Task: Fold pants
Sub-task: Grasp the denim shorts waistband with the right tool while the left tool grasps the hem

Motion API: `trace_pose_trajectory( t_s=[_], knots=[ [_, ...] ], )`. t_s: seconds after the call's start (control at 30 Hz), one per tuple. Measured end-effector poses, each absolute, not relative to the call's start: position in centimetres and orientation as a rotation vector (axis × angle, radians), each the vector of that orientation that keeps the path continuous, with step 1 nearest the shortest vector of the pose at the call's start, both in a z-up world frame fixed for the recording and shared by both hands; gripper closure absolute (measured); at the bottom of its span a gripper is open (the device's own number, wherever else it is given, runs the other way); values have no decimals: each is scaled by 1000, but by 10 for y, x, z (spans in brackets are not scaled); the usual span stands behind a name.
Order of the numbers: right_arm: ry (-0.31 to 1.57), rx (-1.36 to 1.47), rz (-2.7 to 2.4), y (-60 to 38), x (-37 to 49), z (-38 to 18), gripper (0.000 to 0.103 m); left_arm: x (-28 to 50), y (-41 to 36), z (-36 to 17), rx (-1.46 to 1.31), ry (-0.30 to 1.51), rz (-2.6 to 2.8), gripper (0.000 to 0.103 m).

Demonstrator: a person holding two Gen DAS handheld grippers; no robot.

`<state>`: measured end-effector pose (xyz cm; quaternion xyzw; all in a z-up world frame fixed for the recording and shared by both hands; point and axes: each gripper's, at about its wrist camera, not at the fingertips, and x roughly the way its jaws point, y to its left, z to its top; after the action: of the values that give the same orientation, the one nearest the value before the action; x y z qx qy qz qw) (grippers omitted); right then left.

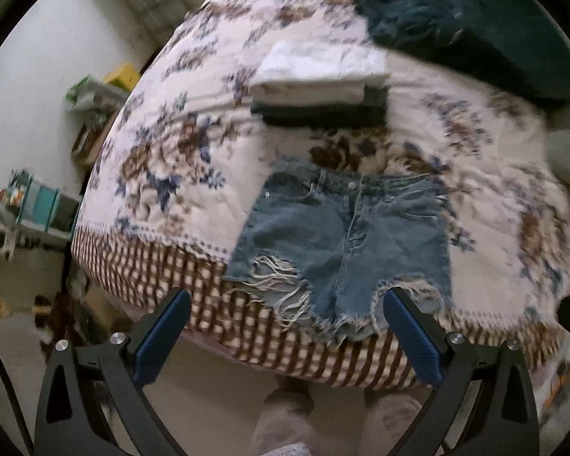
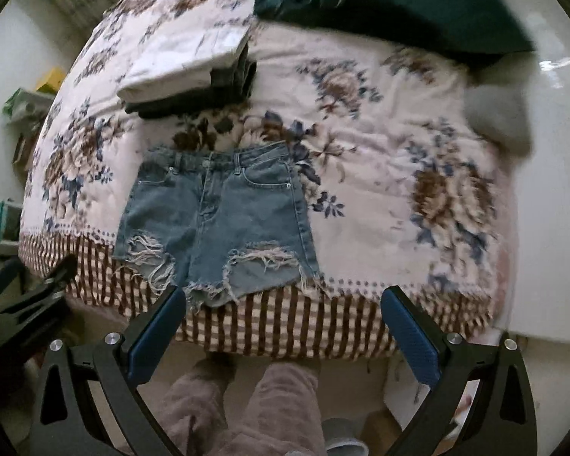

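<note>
Frayed blue denim shorts [image 1: 342, 239] lie flat, front side up, near the front edge of a bed, waistband away from me; they also show in the right wrist view [image 2: 216, 220]. My left gripper [image 1: 287, 304] is open and empty, held above the shorts' frayed hems. My right gripper [image 2: 283, 302] is open and empty, above the bed's front edge, just right of the shorts' hem. The left gripper also shows at the left edge of the right wrist view [image 2: 38, 292].
The bed has a floral blanket [image 1: 163, 159] with a checked border [image 1: 152, 277]. A stack of folded clothes, white on dark [image 1: 319, 83], lies behind the shorts. A dark green furry blanket [image 1: 467, 26] lies at the back right. Shelves [image 1: 38, 205] stand at left. The person's legs [image 2: 247, 410] are below.
</note>
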<state>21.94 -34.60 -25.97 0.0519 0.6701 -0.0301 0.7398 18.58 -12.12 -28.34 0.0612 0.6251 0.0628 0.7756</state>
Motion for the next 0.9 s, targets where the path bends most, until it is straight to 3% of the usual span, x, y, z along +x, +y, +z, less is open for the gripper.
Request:
trace_pose_trajectory(
  t_s=[0.07, 0.13, 0.3, 0.53, 0.67, 0.83, 0.9],
  knots=[
    [1518, 120, -12, -367, 252, -302, 16, 201, -139, -317, 97, 1393, 154, 0],
    [1571, 88, 28, -388, 286, -349, 23, 213, -163, -361, 74, 1441, 174, 0],
    [1695, 57, 99, -424, 346, -452, 22, 227, -218, -467, 40, 1540, 178, 0],
    [1790, 79, 176, -436, 397, -562, 22, 202, -274, -557, -58, 1639, 202, 0],
    [1797, -8, 258, -410, 417, -599, 22, 179, -294, -592, -93, 1698, 212, 3],
    [1785, -119, 347, -369, 432, -639, 22, 174, -300, -607, -69, 1642, 251, 4],
    [1807, -117, 364, -357, 435, -657, 23, 176, -297, -610, -75, 1624, 239, 9]
  ],
)
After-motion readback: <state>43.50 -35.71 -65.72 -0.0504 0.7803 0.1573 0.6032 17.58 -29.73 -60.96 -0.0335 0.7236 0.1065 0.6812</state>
